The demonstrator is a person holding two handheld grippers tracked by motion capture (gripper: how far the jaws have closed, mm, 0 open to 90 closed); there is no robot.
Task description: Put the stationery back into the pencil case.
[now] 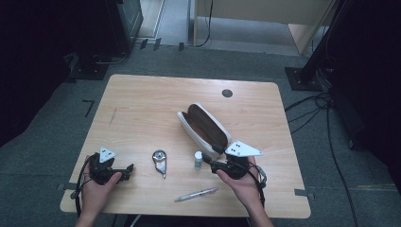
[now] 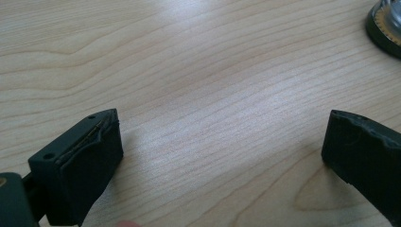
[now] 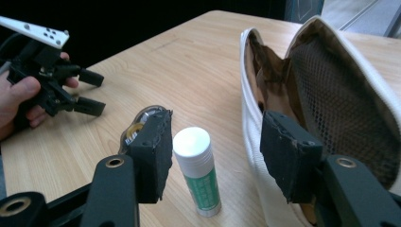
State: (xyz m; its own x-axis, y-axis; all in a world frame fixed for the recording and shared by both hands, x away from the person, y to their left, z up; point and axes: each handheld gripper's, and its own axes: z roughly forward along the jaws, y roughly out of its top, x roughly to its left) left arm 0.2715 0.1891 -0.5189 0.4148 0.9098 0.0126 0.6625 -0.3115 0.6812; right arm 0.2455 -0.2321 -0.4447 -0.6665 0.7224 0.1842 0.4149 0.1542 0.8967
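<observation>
Table: one pale wood-grain tabletop with rounded corners [image 1: 142,109] carries everything you are working with.
Case: one white zip pouch with a brown lining and a mesh inner pocket [image 1: 204,126] lies unzipped and gaping just right of the table's centre, its long axis running from 11 o'clock to 5 o'clock.
Pen: one slim silver pen [image 1: 196,194] lies flat near the front edge, at 6 o'clock from the case.
Metal piece: one round silver-faced tool with a pointed tail [image 1: 160,161] lies at 7 o'clock from the case, between your two hands.
Glue stick: one small green-labelled tube with a white cap [image 3: 196,172] stands upright just beside the case's near end.
Right gripper: your right gripper [image 3: 215,156] has its jaws spread wide and empty; in the right gripper view the tube stands between them, nearer the left jaw, and contact cannot be told.
Left gripper: your left gripper [image 2: 220,156] sits at 8 o'clock on the table, jaws wide apart over bare wood, gripping nothing.
</observation>
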